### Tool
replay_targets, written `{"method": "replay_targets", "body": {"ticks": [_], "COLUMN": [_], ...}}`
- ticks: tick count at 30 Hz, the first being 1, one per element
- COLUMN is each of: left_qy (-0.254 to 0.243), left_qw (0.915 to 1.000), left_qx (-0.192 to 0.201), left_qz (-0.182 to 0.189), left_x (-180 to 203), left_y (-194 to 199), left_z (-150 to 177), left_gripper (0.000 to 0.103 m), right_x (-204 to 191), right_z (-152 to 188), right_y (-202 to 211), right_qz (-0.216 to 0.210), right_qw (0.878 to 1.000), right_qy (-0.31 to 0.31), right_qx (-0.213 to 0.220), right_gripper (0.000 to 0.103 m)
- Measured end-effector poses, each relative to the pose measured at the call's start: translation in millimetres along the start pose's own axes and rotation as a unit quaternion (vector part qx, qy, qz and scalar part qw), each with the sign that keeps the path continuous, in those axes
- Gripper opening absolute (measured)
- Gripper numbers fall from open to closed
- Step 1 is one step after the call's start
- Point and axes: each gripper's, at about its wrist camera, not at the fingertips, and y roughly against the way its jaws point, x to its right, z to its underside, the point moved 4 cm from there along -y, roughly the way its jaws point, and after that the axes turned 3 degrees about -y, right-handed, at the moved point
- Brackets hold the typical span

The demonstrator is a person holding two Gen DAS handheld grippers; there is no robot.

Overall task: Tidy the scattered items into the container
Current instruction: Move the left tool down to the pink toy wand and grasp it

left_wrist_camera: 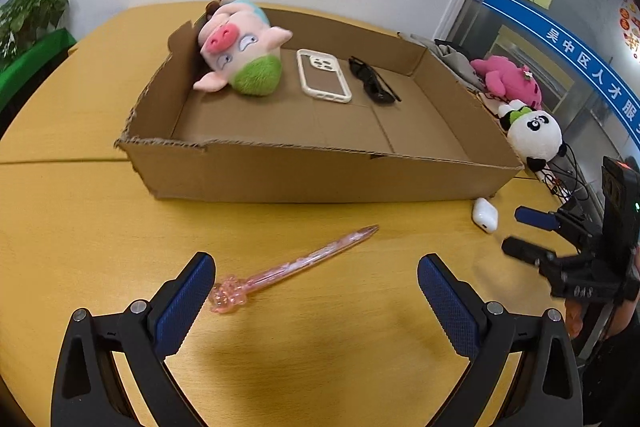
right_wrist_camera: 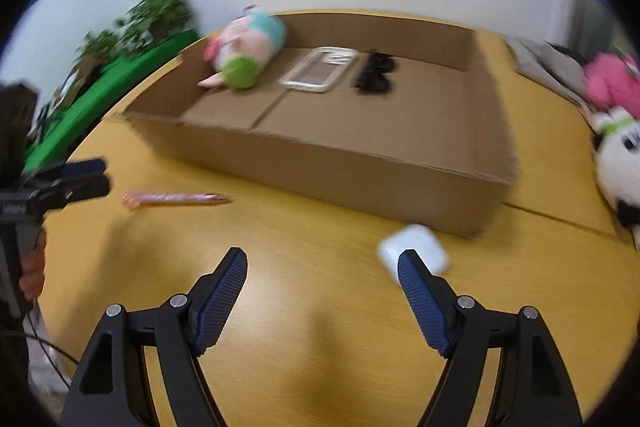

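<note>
A shallow cardboard box [left_wrist_camera: 320,171] [right_wrist_camera: 360,179] stands on the yellow table. Inside it lie a pink pig plush [left_wrist_camera: 240,55] [right_wrist_camera: 244,47], a phone case [left_wrist_camera: 323,75] [right_wrist_camera: 318,69] and black sunglasses [left_wrist_camera: 374,81] [right_wrist_camera: 374,71]. In front of the box a pink pen [left_wrist_camera: 296,265] [right_wrist_camera: 176,199] lies on the table. My left gripper [left_wrist_camera: 316,275] [right_wrist_camera: 98,175] is open just above the pen's ornamented end. A white earbud case [left_wrist_camera: 485,214] [right_wrist_camera: 414,247] rests near the box's right corner. My right gripper [right_wrist_camera: 322,263] [left_wrist_camera: 516,231] is open, its right finger just in front of the case.
A panda plush [left_wrist_camera: 534,135] [right_wrist_camera: 616,155] and a pink plush [left_wrist_camera: 508,81] [right_wrist_camera: 612,79] sit at the table's right edge with cables and cloth. A green plant [left_wrist_camera: 28,11] [right_wrist_camera: 140,23] stands at the back left. A hand [right_wrist_camera: 34,267] holds the left gripper.
</note>
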Motion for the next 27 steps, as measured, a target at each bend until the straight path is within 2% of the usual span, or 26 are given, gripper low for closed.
{"method": "replay_targets", "body": {"ticks": [4,7,10,14,18,22,27], "left_qy": [0.018,0.037,0.070,0.110,0.149,0.153,0.160], "left_qw": [0.9997,0.9988,0.9967,0.9927,0.9870,0.9862,0.9853], "left_qx": [-0.016,-0.031,-0.039,-0.044,-0.055,-0.053,-0.049], "left_qz": [0.007,0.004,0.013,0.021,0.026,0.032,0.034], "left_x": [-13.4,-24.3,-37.7,-53.7,-68.2,-71.1,-73.7], "left_y": [-9.0,-17.0,-20.7,-21.1,-22.5,-19.9,-20.0], "left_z": [6.6,13.1,17.9,25.5,32.9,34.7,34.1], "left_gripper": [0.102,0.102,0.101,0.101,0.101,0.101,0.101], "right_x": [-43.0,-76.1,-105.9,-128.8,-132.9,-136.8,-137.5], "right_z": [-3.5,-10.2,-18.5,-25.4,-34.4,-26.6,-15.7], "right_y": [-16.8,-26.9,-37.0,-59.4,-87.7,-108.9,-101.1], "right_qz": [-0.057,-0.100,-0.122,-0.125,-0.144,-0.152,-0.152], "right_qw": [0.997,0.990,0.975,0.959,0.953,0.947,0.949], "right_qy": [0.047,0.102,0.188,0.253,0.267,0.278,0.267], "right_qx": [-0.006,-0.001,0.011,0.006,-0.012,-0.052,-0.065], "right_gripper": [0.078,0.078,0.078,0.078,0.077,0.073,0.069]}}
